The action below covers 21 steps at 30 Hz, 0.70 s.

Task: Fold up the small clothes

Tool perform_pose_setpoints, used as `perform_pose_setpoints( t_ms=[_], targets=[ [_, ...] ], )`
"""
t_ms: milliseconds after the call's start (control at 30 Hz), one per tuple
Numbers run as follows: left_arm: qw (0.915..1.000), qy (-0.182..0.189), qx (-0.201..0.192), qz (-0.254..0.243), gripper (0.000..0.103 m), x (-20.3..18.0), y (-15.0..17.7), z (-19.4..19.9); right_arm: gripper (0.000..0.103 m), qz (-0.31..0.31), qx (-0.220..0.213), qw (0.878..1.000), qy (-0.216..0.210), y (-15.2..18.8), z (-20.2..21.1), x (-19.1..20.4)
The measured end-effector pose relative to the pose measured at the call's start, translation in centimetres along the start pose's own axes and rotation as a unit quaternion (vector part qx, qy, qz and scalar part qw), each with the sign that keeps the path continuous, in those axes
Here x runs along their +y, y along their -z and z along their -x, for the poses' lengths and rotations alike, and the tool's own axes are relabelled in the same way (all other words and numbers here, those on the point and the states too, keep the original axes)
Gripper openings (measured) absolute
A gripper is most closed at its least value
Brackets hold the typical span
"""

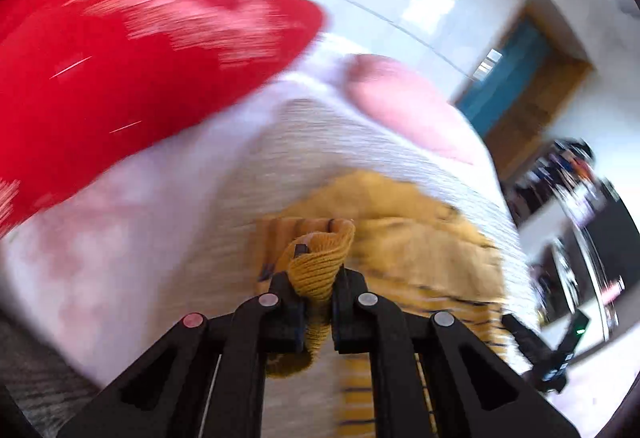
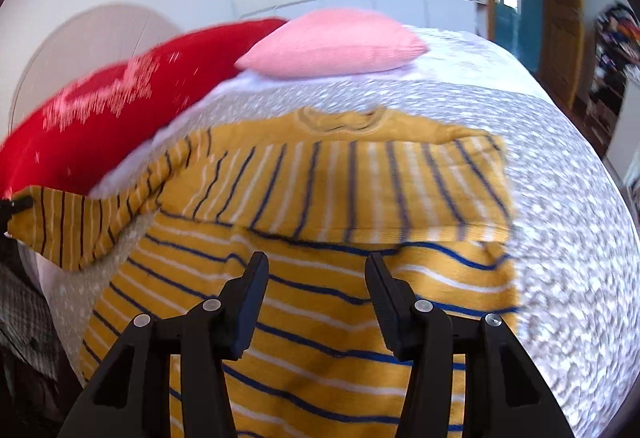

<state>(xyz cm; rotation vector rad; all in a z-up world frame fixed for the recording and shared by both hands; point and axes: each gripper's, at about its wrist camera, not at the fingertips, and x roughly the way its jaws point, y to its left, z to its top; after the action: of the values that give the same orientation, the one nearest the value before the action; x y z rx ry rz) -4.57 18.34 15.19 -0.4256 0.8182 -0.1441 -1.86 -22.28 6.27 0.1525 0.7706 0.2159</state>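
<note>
Here the left gripper (image 1: 316, 294) pinches the ribbed cuff (image 1: 320, 258) of the mustard-yellow striped knitted sweater (image 2: 320, 278) lying on the speckled bedspread (image 2: 560, 197); the right gripper (image 2: 316, 278) hovers spread. Best carry that sleeve flat across the chest, without bunching.

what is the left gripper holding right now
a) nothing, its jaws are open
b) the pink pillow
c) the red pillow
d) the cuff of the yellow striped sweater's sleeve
d: in the left wrist view the left gripper has its jaws shut on the ribbed cuff of the yellow striped sweater, while the right gripper hangs open above the sweater's body on the bed.
</note>
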Motion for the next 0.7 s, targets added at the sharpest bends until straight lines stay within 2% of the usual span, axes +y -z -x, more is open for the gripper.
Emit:
perform_pose_setpoints(
  t_ms=[67,133,267,367,400,467,500,533,567,600,633,700],
  targets=[
    [0.9989,0.034,0.016,-0.027,0.008,-4.6,-1.1,-2.2,0.055,-0.023,-0.007,1.0,0.001,0.4,1.1,-2.1],
    [0.9954,0.058,0.031,-0.07,0.008,-10.7,-1.6,-5.4,0.055,-0.041,-0.011,0.999,0.012,1.0,2.0,-4.1],
    [0.9831,0.096,0.087,-0.129,0.009,-21.7,-0.8,-13.5,0.055,-0.074,-0.019,0.996,0.033,2.2,3.7,-8.0],
    [0.9736,0.112,0.138,-0.143,0.013,-26.3,0.4,-19.6,0.055,-0.103,-0.024,0.993,0.044,3.0,4.9,-10.7],
    [0.968,0.123,0.168,-0.14,0.013,-27.6,1.0,-21.8,0.055,-0.109,-0.025,0.993,0.047,3.2,5.1,-11.4],
    [0.9639,0.138,0.188,-0.128,0.015,-28.4,1.6,-23.0,0.055,-0.121,-0.026,0.991,0.055,3.4,5.7,-12.6],
    [0.9621,0.149,0.19,-0.127,0.02,-28.6,1.8,-23.0,0.055,-0.124,-0.028,0.99,0.055,3.4,6.0,-13.1],
    [0.9616,0.153,0.186,-0.132,0.029,-28.6,1.8,-22.5,0.055,-0.125,-0.03,0.99,0.054,3.3,6.2,-13.2],
    [0.9618,0.153,0.179,-0.139,0.035,-28.5,1.9,-21.8,0.055,-0.125,-0.031,0.99,0.052,3.1,6.3,-13.4],
    [0.9628,0.15,0.166,-0.151,0.046,-27.9,1.7,-20.6,0.055,-0.124,-0.032,0.99,0.051,2.7,6.2,-13.4],
    [0.9638,0.148,0.156,-0.158,0.05,-27.3,1.6,-19.6,0.055,-0.121,-0.033,0.991,0.045,2.1,6.0,-13.2],
    [0.9689,0.126,0.126,-0.172,0.052,-24.9,0.9,-17.0,0.055,-0.115,-0.033,0.992,0.028,0.9,5.3,-12.3]
  ],
)
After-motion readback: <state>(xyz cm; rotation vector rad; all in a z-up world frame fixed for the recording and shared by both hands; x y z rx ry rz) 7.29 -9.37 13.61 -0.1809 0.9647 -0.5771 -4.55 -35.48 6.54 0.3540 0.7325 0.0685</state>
